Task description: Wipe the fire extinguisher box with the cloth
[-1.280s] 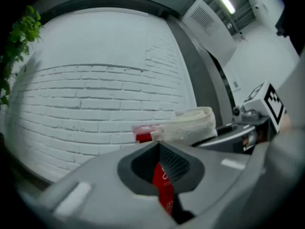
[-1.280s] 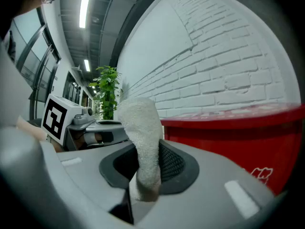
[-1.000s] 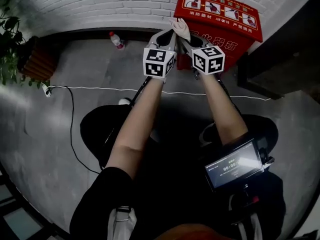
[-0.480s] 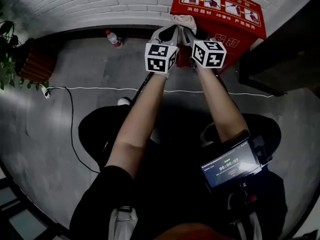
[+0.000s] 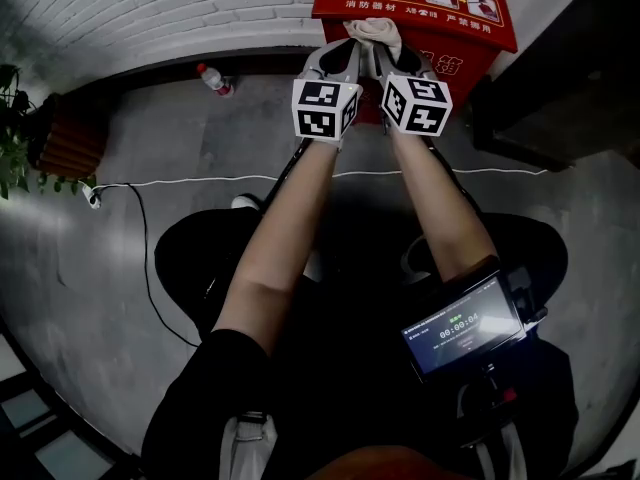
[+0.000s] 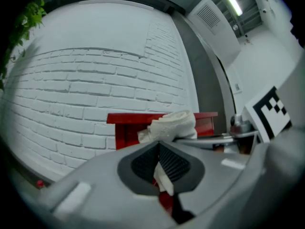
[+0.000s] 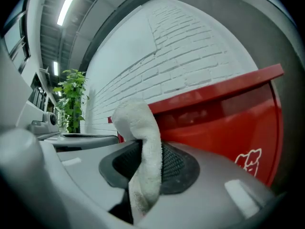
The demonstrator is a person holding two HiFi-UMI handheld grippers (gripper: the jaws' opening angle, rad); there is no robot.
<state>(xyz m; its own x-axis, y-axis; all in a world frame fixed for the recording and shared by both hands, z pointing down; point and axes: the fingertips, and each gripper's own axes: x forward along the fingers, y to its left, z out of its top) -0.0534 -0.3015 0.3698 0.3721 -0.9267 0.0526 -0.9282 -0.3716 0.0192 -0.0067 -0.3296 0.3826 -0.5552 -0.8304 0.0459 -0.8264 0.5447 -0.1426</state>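
Over the floor, left gripper (image 5: 343, 56) and right gripper (image 5: 386, 58) each have fingers (image 6: 143, 163) clamped on an end of the cloth (image 5: 372, 30). It bunches against the fire extinguisher box (image 5: 440, 8) top front edge, at the floor's far edge. Risk: an uneven pull frees one end.

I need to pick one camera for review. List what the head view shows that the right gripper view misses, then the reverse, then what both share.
Head view only: the person's arms, a bottle on the floor by the wall, a white cable across the floor, and a lit screen at the waist.
Right gripper view only: ceiling lights, and a close look at the right gripper shut on the cloth.
Both: the red box, the cloth, and the white brick wall.
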